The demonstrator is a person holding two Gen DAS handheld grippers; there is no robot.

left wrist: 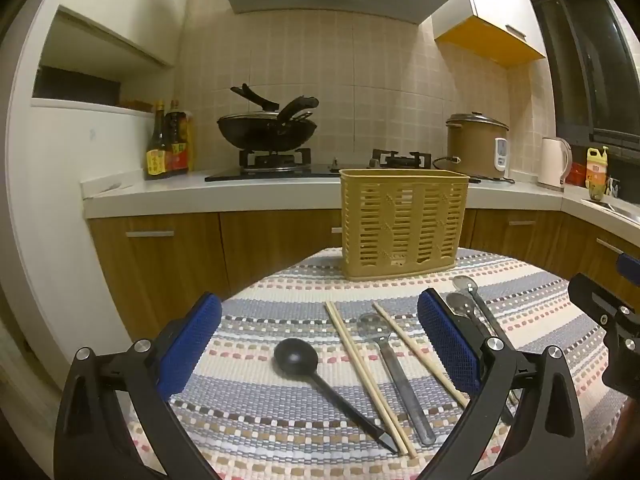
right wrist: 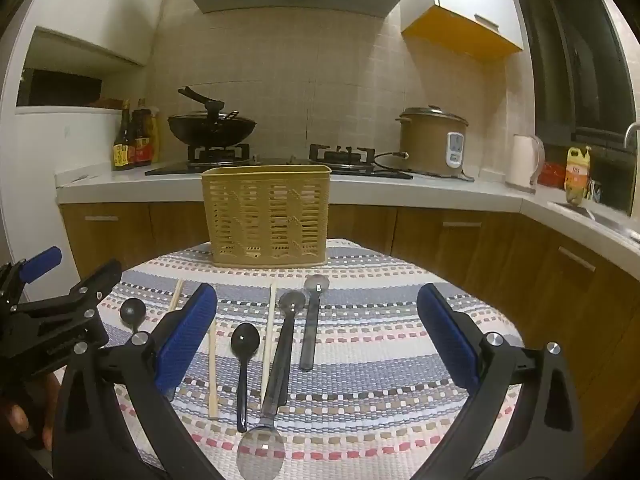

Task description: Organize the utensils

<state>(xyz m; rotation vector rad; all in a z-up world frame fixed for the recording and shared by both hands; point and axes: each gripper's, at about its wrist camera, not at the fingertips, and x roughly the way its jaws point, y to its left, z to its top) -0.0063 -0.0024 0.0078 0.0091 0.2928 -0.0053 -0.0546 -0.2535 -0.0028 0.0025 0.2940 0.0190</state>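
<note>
Left wrist view: the left tongs (left wrist: 320, 344) are spread wide and empty above the black ladle (left wrist: 297, 360), chopsticks (left wrist: 362, 372) and metal spoons (left wrist: 378, 338) laid on the striped surface (left wrist: 256, 416); the yellow basket (left wrist: 402, 224) stands behind. One utensil is best straddled mid-handle. The right tongs (right wrist: 318, 344) are equally apart, empty.

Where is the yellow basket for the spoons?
The yellow basket stands upright at the far edge of the striped tablecloth, beyond the spoons and chopsticks. In both wrist views it stands in front of the kitchen counter with the stove.
</note>
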